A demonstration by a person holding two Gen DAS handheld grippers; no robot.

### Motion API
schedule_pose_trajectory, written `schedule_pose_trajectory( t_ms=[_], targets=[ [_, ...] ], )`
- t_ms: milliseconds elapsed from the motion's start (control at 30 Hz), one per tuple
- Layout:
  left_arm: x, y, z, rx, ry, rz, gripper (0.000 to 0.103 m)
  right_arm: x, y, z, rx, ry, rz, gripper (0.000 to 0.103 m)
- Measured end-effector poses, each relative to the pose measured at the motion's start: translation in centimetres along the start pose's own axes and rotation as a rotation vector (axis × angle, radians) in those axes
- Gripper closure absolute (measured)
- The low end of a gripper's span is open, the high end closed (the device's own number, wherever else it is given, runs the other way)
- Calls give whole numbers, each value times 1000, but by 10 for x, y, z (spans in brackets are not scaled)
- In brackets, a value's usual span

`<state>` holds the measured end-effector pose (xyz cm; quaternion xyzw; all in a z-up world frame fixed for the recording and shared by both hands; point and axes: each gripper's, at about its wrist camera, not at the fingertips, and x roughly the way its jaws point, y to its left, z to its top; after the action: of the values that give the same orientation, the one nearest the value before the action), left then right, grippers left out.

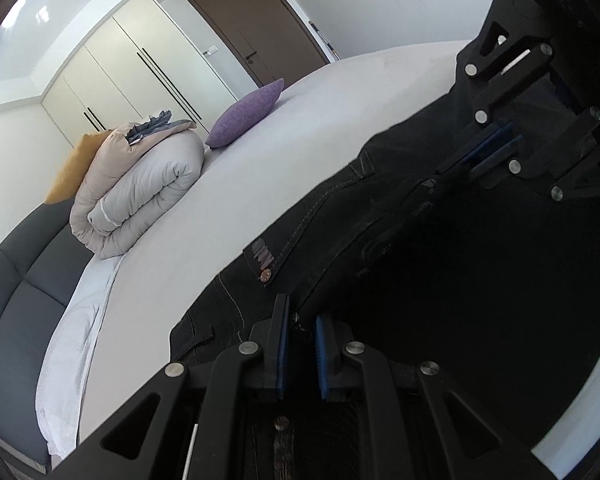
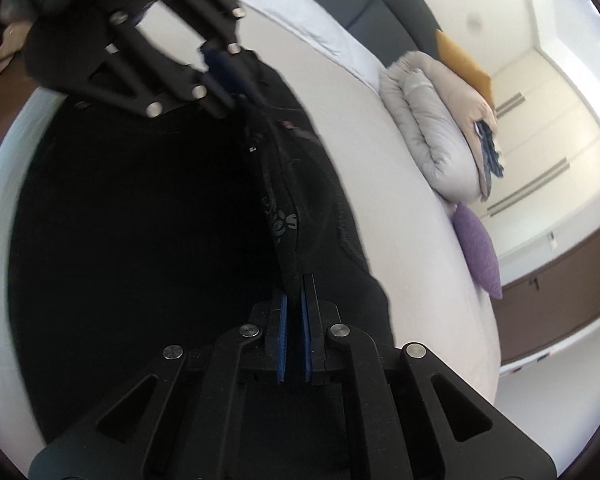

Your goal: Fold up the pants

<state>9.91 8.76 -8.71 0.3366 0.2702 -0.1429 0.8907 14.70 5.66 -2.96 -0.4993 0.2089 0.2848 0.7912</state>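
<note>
The pants (image 1: pixel 440 248), black denim with pale stitching, lie spread on the white bed (image 1: pixel 300 120) and fill the lower right of the left wrist view. At the bottom centre of that view the left gripper (image 1: pixel 302 344) is nearly closed, its blue pads pinching a ridge of the cloth near a metal button. The right gripper (image 2: pixel 294 320) sits at the bottom centre of its own view with the jaws almost together and a dark fold of the waist end caught between them; in the left view it shows at the upper right, also clamped on the cloth. So both grippers hold the same end of the pants, near each other, with a printed label visible between them in the right view. I judge the denim to be fairly heavy and limp: it will sag and drag on the sheet instead of keeping a shape, though the thick waistband and seams give something firm to bite on. The best holds look to be the waistband corners or side seams, where the layers are doubled and less likely to slip out. A rolled duvet (image 1: pixel 140 184), a purple cushion (image 1: pixel 246 114) and a yellow cushion (image 1: pixel 74 168) sit at the left of that view, well apart from the pants.
</note>
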Motion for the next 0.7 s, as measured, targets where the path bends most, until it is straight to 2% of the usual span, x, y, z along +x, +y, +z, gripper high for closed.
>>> schedule_pose_trajectory(
  t_ms=[167, 367, 467, 600, 700],
  targets=[
    [-14, -15, -32, 18, 53, 36, 91, -17, 81, 23, -115, -1, 16, 98],
    [-19, -16, -55, -29, 92, 47, 91, -29, 150, 51, -166, -15, 46, 98],
    [-23, -13, -59, -47, 90, 53, 91, -31, 167, 58, -162, -18, 56, 98],
    [-30, -15, -63, -120, 79, 40, 91, -30, 184, 65, -152, -13, 66, 98],
    [-33, -23, -64, -112, 78, 45, 91, -28, 189, 62, -124, 1, 74, 98]
  ],
)
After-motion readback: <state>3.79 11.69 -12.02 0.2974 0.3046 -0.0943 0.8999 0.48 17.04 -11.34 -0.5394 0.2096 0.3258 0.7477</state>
